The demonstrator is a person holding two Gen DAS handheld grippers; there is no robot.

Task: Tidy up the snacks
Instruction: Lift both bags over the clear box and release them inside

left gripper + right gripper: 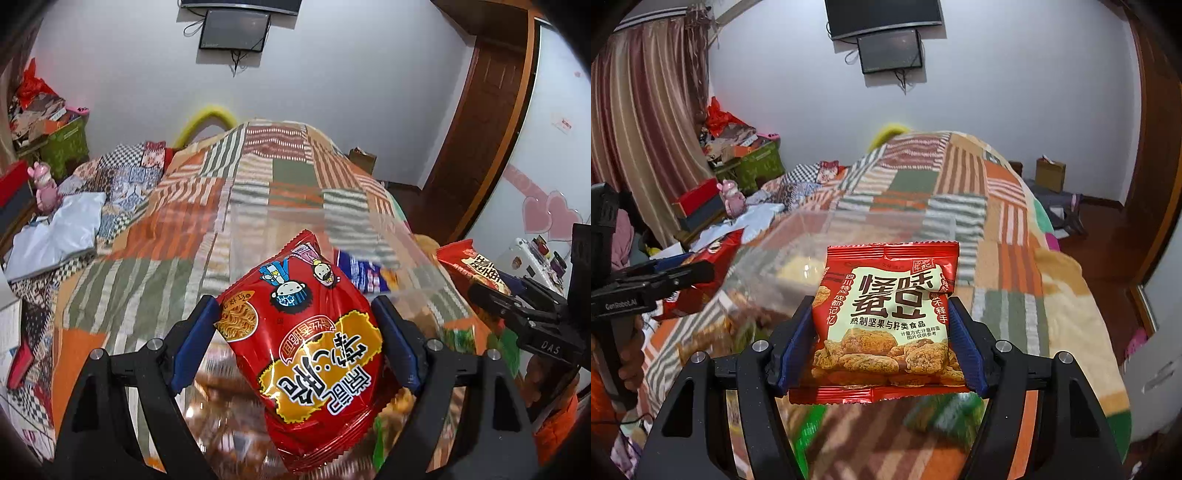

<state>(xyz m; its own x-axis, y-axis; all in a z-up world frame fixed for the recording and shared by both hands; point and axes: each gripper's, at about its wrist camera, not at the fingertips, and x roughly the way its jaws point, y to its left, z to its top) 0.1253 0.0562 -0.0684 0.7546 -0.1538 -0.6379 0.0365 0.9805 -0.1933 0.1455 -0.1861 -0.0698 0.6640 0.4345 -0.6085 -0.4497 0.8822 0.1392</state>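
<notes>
The left claw [297, 328] is clamped on a red noodle snack bag [306, 347], with one blue pad pressing each side of it. The bag is held in the air above the bed [155, 258], and its print with cartoon figures is upside down in the left wrist view. In the right wrist view the same bag [701, 280] appears at the left side, between the closed fingers of the left claw [694, 271].

The right claw [882, 339] is clamped on a red bean snack packet [886, 321], which stands upright between the blue pads [798, 339], its front with the pictures of fried pieces facing the camera. This packet is also held above the bed. In the left wrist view the right claw [491, 291] comes in from the right and holds that packet [472, 269] by its near part.

Under and beyond both claws there is a clear plastic container [798, 251] on the patchwork blanket [960, 192]; it is blurred, and inside it only some brown and yellow snacks can be seen. A blue-and-white packet [360, 275] lies just behind the noodle bag. On the far wall hangs a dark screen [890, 50].
</notes>
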